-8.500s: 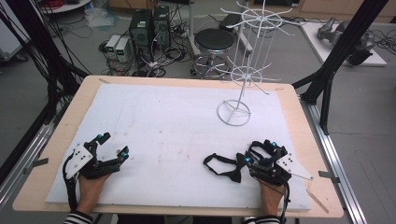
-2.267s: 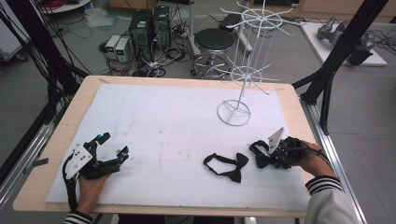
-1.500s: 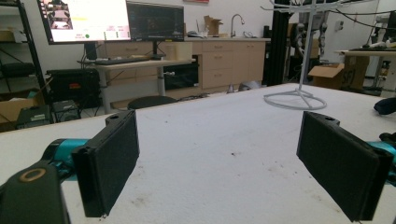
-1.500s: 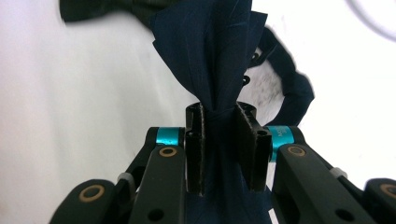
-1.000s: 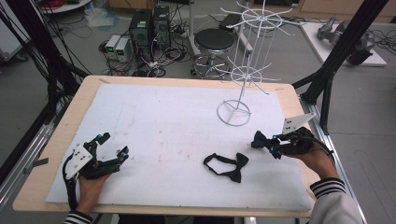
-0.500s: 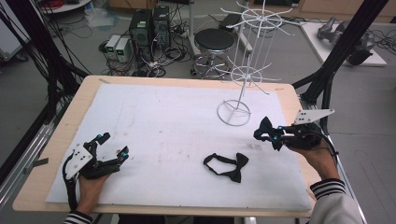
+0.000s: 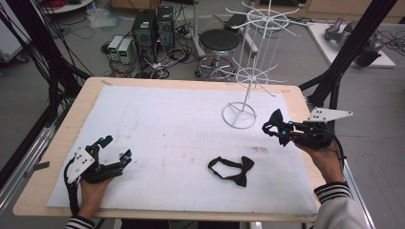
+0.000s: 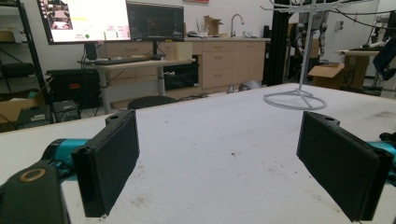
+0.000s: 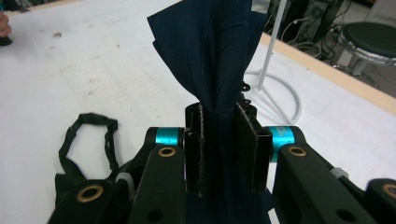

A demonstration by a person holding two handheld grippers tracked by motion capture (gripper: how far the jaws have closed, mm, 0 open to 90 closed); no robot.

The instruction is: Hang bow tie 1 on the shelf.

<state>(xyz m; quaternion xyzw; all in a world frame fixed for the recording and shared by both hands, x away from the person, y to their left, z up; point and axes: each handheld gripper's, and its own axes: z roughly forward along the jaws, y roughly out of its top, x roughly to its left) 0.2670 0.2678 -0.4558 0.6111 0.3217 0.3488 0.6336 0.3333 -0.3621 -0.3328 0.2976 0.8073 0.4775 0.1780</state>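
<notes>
Dark navy fabric bow tie (image 9: 210, 42): top cut off by right gripper view's upper edge, lower part hidden between the fingers (image 9: 247, 140). White wire display rack (image 7: 253, 57): top cropped in high view.

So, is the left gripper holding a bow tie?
No, the left gripper has its fingers wide apart with only bare table between them.
</notes>
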